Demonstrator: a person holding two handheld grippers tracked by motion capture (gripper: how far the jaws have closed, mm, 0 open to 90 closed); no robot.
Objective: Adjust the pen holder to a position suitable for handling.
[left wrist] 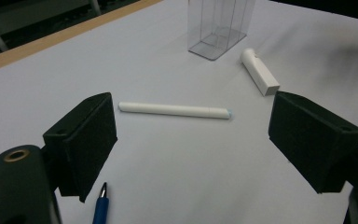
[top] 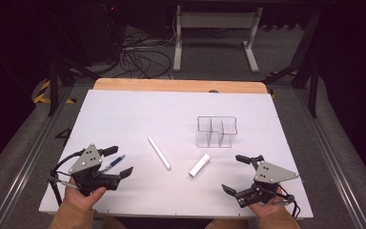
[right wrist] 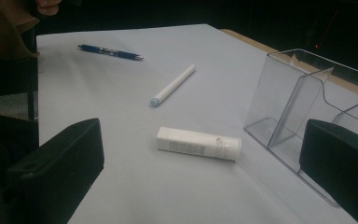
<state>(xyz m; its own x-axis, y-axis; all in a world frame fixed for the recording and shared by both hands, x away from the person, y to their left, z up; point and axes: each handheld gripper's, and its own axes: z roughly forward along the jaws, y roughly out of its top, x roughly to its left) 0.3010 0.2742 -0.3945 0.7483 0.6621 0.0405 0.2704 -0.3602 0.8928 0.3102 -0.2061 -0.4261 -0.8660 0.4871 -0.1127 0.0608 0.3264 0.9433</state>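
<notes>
A blue pen [top: 112, 163] [left wrist: 100, 209] [right wrist: 110, 51] lies on the white table between the jaws of my left gripper [top: 122, 161] [left wrist: 193, 144], which is open and holds nothing. A long white marker [top: 159, 152] [left wrist: 175, 110] [right wrist: 173, 84] lies near the table's middle. A short white tube [top: 199, 165] [left wrist: 259, 71] [right wrist: 198, 143] lies to its right, in front of a clear plastic organizer [top: 216, 131] [left wrist: 220, 25] [right wrist: 303, 107]. My right gripper [top: 235, 172] [right wrist: 200, 182] rests open near the front right, empty, with the tube ahead of its jaws.
The white table [top: 124, 114] ends in a wooden strip [top: 181, 85] at the far edge. Beyond it, a dark floor holds cables [top: 138, 55] and a white desk frame [top: 214, 33]. Metal rails [top: 28, 152] run along both sides.
</notes>
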